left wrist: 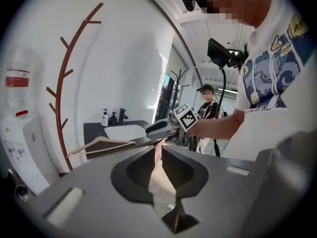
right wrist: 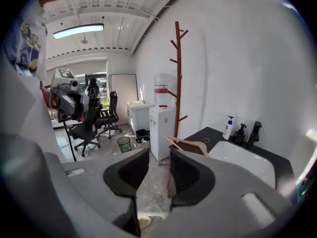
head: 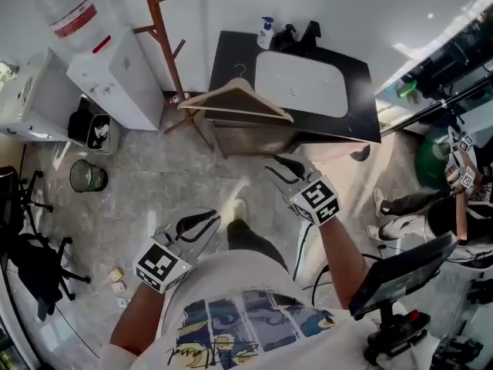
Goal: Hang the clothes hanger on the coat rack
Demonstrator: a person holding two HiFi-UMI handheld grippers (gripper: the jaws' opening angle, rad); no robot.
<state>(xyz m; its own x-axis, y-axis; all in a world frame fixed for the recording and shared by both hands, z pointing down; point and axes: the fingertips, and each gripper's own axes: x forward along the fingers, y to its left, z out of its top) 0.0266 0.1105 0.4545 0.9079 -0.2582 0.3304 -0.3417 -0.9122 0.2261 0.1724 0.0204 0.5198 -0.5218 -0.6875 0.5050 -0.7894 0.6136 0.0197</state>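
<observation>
A pale wooden clothes hanger lies on the left end of the black counter, its wire hook toward the wall. The brown wooden coat rack stands just left of the counter. In the right gripper view the hanger is beyond the jaws, beside the coat rack. My right gripper is over the floor in front of the counter, open and empty. My left gripper is lower left, farther from the hanger, with a narrow gap between its tips and nothing in it. The left gripper view shows the hanger and the right gripper.
A white sink basin with a soap bottle and taps fills the counter. A water dispenser stands left of the rack, with a green bin and office chair nearby. Another person and a monitor on a stand are at right.
</observation>
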